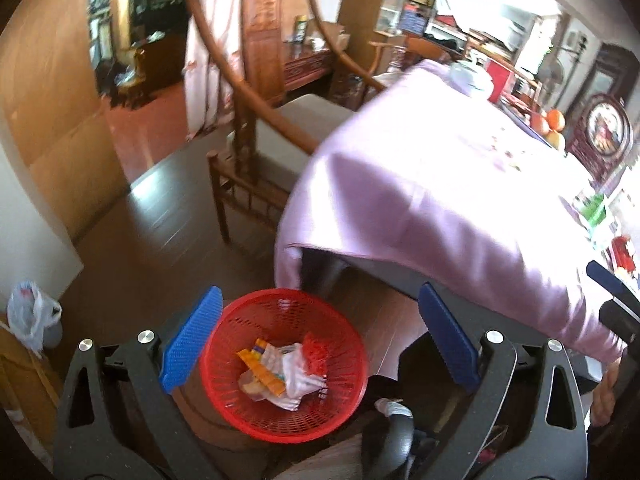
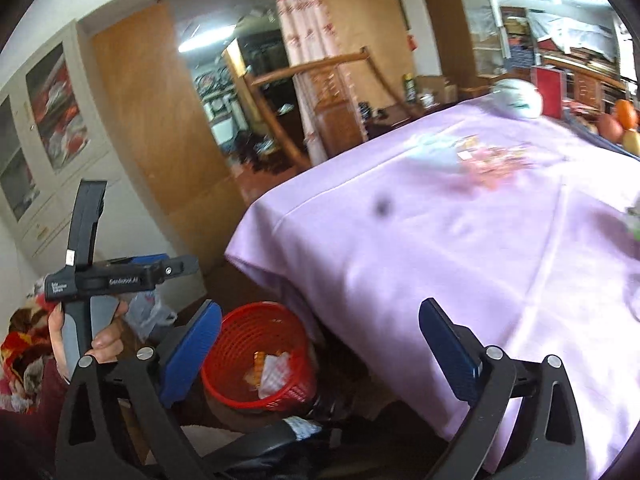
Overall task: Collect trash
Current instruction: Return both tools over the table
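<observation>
Below, in the left wrist view, the left gripper (image 1: 320,336) hung wide apart and empty over one red basket (image 1: 340,412) on the floor, holding several crumpled wrappers (image 1: 280,372). One wooden chair (image 1: 248,152) stood beside one table under a purple cloth (image 1: 432,200).

From the right wrist view, the right gripper (image 2: 320,344) also gaped empty; one basket (image 2: 224,368) sat by the table's corner, scraps (image 2: 492,160) lying on the cloth (image 2: 440,240).
</observation>
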A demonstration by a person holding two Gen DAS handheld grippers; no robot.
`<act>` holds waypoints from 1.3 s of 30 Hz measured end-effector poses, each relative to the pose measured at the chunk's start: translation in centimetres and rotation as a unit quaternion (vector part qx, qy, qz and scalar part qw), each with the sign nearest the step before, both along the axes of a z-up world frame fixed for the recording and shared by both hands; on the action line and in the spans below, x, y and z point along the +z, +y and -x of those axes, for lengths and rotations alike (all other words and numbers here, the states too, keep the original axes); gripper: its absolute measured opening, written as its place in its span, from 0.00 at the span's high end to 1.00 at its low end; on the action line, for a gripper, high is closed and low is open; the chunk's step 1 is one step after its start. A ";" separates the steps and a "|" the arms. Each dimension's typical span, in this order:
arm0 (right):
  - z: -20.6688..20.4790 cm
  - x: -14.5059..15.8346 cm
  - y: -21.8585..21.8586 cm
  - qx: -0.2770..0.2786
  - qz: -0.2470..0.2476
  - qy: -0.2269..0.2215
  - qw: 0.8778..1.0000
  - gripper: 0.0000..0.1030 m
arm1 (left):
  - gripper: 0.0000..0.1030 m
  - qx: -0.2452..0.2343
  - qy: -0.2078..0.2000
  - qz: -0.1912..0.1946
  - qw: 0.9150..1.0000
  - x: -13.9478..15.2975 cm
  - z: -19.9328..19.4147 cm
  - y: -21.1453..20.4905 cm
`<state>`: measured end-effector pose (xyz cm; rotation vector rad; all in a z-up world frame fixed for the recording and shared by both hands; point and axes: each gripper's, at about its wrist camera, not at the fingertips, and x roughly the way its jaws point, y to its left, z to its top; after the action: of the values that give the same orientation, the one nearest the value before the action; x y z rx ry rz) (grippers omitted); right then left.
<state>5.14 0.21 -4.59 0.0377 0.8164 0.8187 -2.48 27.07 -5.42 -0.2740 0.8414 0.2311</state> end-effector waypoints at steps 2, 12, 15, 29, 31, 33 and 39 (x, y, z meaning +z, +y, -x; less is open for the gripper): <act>0.1 0.3 -1.9 -0.013 0.001 -0.007 1.000 0.06 | 0.07 -0.015 -0.001 -0.006 1.000 0.3 -0.6 -1.3; 0.3 0.5 -12.9 -0.137 0.069 -0.068 0.986 0.06 | 0.07 -0.101 0.004 -0.022 0.995 0.9 -4.1 -10.2; 0.2 0.0 -16.6 -0.171 0.064 -0.062 0.981 0.06 | 0.07 -0.126 -0.003 -0.017 0.992 1.4 -5.3 -12.7; -0.1 -2.5 -28.0 -0.281 0.026 -0.040 0.958 0.05 | 0.07 -0.237 -0.001 -0.057 0.970 1.7 -12.9 -24.9; -0.6 -3.1 -28.1 -0.281 0.023 -0.031 0.959 0.05 | 0.07 -0.243 0.004 -0.047 0.969 1.4 -14.1 -25.7; -1.1 -3.7 -28.3 -0.281 0.012 -0.020 0.959 0.05 | 0.07 -0.245 0.007 -0.044 0.968 1.2 -14.7 -26.1; -2.6 -5.1 -28.6 -0.276 -0.003 0.007 0.961 0.05 | 0.07 -0.224 0.012 -0.059 0.973 1.0 -16.9 -24.9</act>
<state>7.74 -28.37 -9.71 0.2648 0.7642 0.2919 14.45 2.15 -4.41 0.0339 0.8874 -0.1391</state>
